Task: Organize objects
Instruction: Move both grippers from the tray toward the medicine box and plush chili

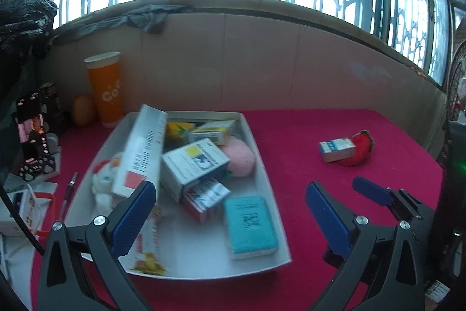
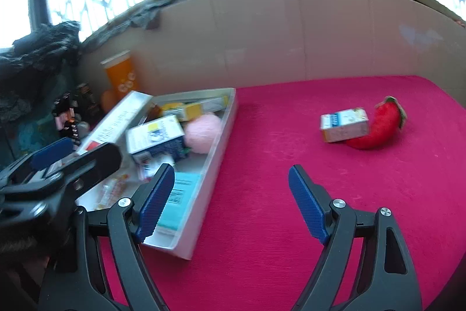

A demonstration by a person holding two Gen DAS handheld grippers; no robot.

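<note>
A white tray (image 1: 269, 179) (image 2: 217, 162) on the red cloth holds several boxes: a long white box (image 1: 142, 147), a white-and-yellow box (image 1: 195, 165) and a teal box (image 1: 250, 226). A pink plush ball (image 1: 240, 158) and a white plush toy (image 1: 102, 179) also lie in it. My left gripper (image 1: 230, 212) hangs open over the tray's near end, gripping nothing. To the right on the cloth, a small blue-and-white box (image 2: 343, 124) leans on a red plush strawberry (image 2: 381, 124). My right gripper (image 2: 233, 203) is open and empty over bare cloth, short of them; one of its fingers (image 1: 370, 191) shows beside the left gripper.
An orange paper cup (image 1: 106, 89) and an orange fruit (image 1: 83, 110) stand behind the tray. Dark bottles (image 1: 35, 133), a pen (image 1: 68, 191) and small clutter sit to its left. A beige wall (image 1: 262, 60) under barred windows closes the back. Red cloth (image 2: 276, 142) lies between tray and strawberry.
</note>
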